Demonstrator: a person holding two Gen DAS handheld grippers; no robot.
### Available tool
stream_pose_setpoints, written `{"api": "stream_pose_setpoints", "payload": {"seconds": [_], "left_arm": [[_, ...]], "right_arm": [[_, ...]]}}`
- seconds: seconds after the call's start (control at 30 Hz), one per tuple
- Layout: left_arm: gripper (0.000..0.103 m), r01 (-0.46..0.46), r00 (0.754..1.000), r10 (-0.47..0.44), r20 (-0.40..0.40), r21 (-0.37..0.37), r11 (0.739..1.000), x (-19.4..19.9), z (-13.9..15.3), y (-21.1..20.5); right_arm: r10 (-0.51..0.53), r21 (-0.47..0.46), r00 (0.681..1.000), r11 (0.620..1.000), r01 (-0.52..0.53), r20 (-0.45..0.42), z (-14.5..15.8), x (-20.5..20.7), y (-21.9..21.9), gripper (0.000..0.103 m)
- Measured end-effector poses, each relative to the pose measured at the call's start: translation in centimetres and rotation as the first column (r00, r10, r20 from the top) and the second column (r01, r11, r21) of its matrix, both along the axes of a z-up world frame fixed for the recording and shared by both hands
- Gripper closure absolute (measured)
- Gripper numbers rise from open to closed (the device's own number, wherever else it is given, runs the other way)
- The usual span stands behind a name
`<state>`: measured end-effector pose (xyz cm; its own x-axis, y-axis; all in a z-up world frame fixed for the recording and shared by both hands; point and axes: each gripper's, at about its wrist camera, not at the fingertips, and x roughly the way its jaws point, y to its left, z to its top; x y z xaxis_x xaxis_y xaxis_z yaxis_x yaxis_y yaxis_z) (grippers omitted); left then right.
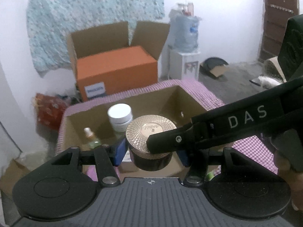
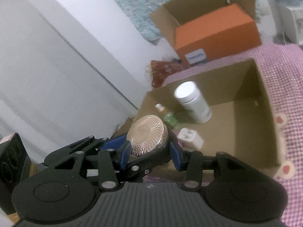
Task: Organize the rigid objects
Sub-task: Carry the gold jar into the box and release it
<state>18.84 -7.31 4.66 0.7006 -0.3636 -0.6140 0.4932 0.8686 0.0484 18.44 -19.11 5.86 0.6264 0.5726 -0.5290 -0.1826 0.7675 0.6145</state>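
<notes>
Holding the jar (image 1: 149, 162) is the right gripper (image 2: 149, 155): in the right wrist view its two blue pads (image 2: 125, 156) press against opposite sides of the dark jar body, directly below the gold patterned lid (image 2: 146, 137). The jar is tilted in that view, with the lid facing up and towards the wall.

The left gripper (image 1: 151, 156) brackets the same jar. Its blue pads (image 1: 119, 151) stand on either side of the jar body. A thin sliver of background shows between the left-hand pad and the jar; the other pad is partly covered by the right gripper's black finger, which crosses the front edge of the lid. Whether the left gripper is clamped on the jar or only standing around it cannot be told.

The jar hangs over the near left part of the open cardboard box (image 1: 191, 100), clear of the box floor. The box rests on a pink checkered cloth (image 2: 284, 79).

Contents of the box:
- a white bottle (image 2: 193, 102), upright near the far wall;
- a small green bottle (image 2: 169, 118) with a pale cap, just beside the white bottle;
- a small white block (image 2: 190, 139), lying on the floor near the jar.

Beyond the cloth, an orange box (image 1: 117, 70) sits inside an open carton. A water dispenser (image 1: 184, 43) stands to its right.
</notes>
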Motion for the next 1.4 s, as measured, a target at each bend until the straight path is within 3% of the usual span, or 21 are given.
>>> {"api": "stream_pose_setpoints", "payload": {"seconds": [0.13, 0.37, 0.53, 0.77, 0.97, 1.1, 1.4], "left_arm": [[0.048, 0.013, 0.994, -0.013, -0.107, 0.000, 1.000, 3.4, -1.7, -1.2], [0.048, 0.012, 0.963, -0.008, -0.268, 0.014, 1.000, 6.6, -5.5, -2.0], [0.048, 0.002, 0.938, 0.008, -0.346, 0.028, 1.000, 7.6, -7.5, -2.2], [0.048, -0.026, 0.905, 0.029, -0.424, 0.013, 1.000, 8.7, -9.0, -1.5], [0.047, -0.031, 0.919, 0.029, -0.394, 0.001, 1.000, 8.3, -8.3, -1.4], [0.036, -0.034, 0.939, 0.024, -0.342, -0.024, 0.999, 7.2, -6.7, -1.0], [0.033, -0.016, 0.977, -0.005, -0.214, -0.096, 0.995, 1.4, -2.4, 1.5]], "right_arm": [[-0.014, -0.002, 0.996, 1.000, 0.014, -0.092, -1.8, 3.3, -1.5, 0.054], [0.021, -0.089, 0.975, 0.995, -0.042, -0.223, -5.1, 7.2, -1.6, 0.054], [0.041, -0.118, 0.950, 0.990, -0.082, -0.310, -7.2, 8.8, -1.2, 0.054], [0.051, -0.129, 0.929, 0.986, -0.105, -0.366, -9.0, 9.8, -0.7, 0.053], [0.054, -0.133, 0.939, 0.986, -0.104, -0.339, -8.7, 9.6, -0.4, 0.053], [0.042, -0.122, 0.962, 0.989, -0.078, -0.271, -6.8, 8.5, -0.9, 0.053], [-0.034, 0.006, 0.997, 0.999, 0.035, -0.070, -2.0, 0.7, -4.6, 0.053]]}}
